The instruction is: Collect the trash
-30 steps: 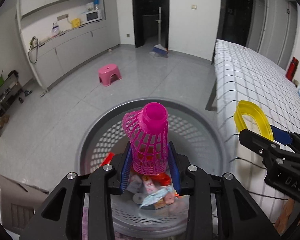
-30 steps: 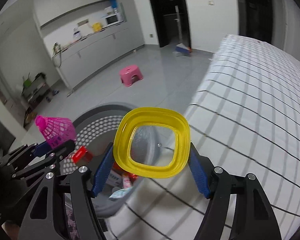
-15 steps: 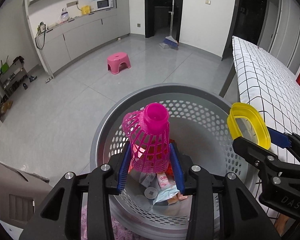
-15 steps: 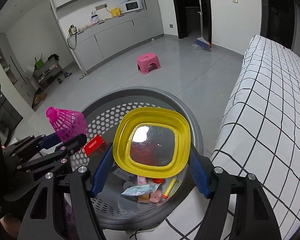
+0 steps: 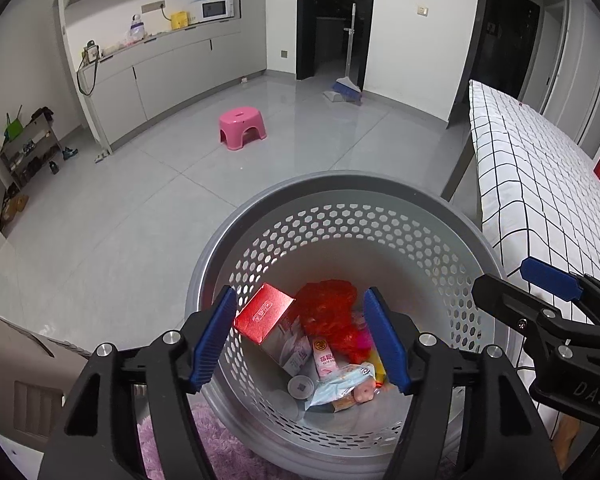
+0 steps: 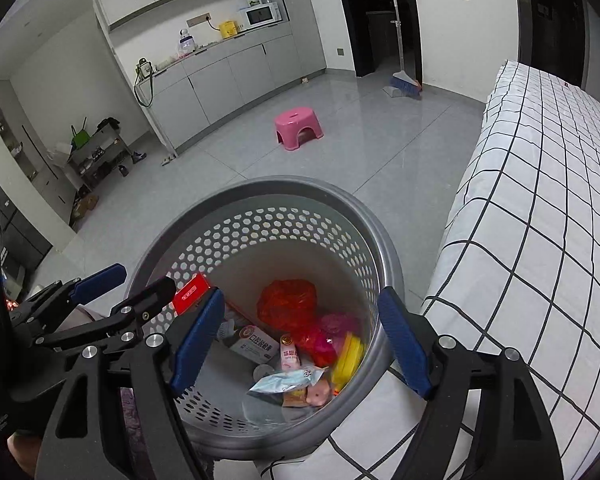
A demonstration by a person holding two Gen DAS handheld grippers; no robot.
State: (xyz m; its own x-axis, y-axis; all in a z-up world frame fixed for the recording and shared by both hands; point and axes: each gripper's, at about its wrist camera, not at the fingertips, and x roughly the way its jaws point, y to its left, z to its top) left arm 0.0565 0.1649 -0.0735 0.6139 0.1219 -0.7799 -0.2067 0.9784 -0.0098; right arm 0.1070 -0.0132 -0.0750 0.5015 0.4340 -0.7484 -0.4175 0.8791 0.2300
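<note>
Grey floor tiles run back to a pink stool [image 5: 242, 127] and a broom [image 5: 346, 94] by the dark doorway, with a checked bedcover [image 6: 540, 220] along the right. At the near edge stands the perforated grey bin [image 5: 340, 184], and the trash now lies in its bottom, straight below and ahead of both tools. The yellow lid [image 6: 350, 354] rests on edge against the bin's right inner wall, its long side running up the wall; the pink mesh shuttlecock [image 6: 334, 326] lies just beside it, touching a red plastic bag [image 6: 286, 302]. Around them sit a red carton [image 5: 264, 312] leaning on the left wall, a small pink packet [image 5: 327, 362], a pale blue wrapper [image 5: 342, 382] and a white box [image 6: 254, 346].

The left gripper [image 5: 300, 338] and the right gripper [image 6: 300, 340] both hang over the bin mouth, jaws just spread wider and nothing between the blue pads, so both loads read as released. The right one sits nearer the bedcover, so any next pickup from there probably falls to it.
</note>
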